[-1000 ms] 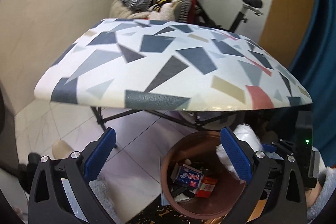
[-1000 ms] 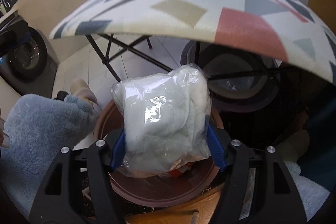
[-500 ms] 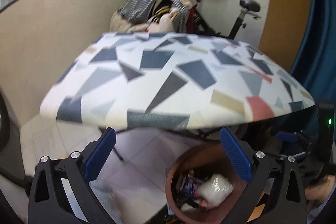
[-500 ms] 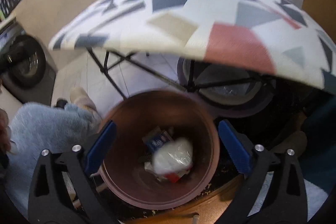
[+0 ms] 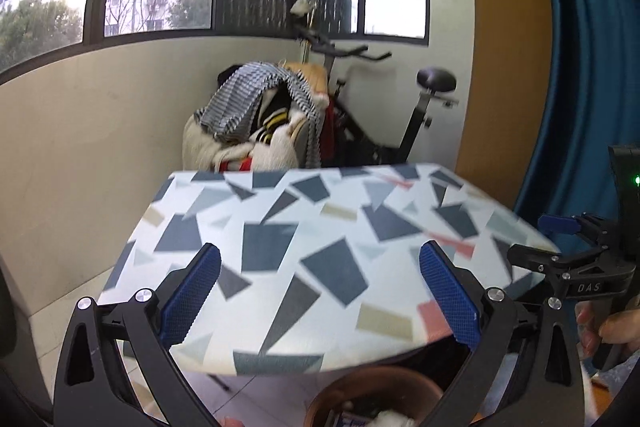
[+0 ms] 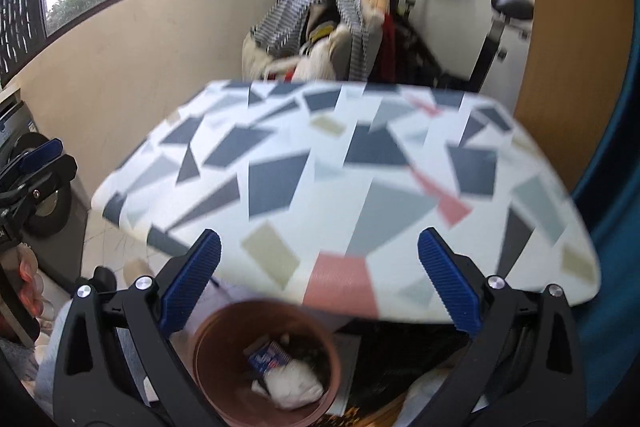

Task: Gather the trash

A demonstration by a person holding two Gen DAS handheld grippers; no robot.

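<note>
A brown round bin (image 6: pixel 216 395) stands on the floor under the near edge of a patterned tabletop (image 6: pixel 320 147). In the bin lie a clear bag of white stuff (image 6: pixel 294 385) and a small blue box (image 6: pixel 268 357). My right gripper (image 6: pixel 319 243) hangs above the bin, wide open with nothing between its blue pads. My left gripper (image 5: pixel 320 253) is also open and empty, held over the tabletop (image 5: pixel 280 211). In the left wrist view only the bin's far rim (image 5: pixel 372 377) and a bit of the white bag (image 5: pixel 390 419) show at the bottom edge.
Behind the table stand a heap of clothes (image 5: pixel 256 115) and an exercise bike (image 5: pixel 400 131) against the wall under the windows. A blue curtain (image 5: pixel 592 67) hangs on the right. A washing machine (image 6: pixel 40 203) stands at the left. A person's hand (image 5: pixel 600 327) shows at the right edge.
My right gripper opened and the bag of white stuff fell into the bin. Both grippers then rose, so the tabletop now lies below them instead of overhead.
</note>
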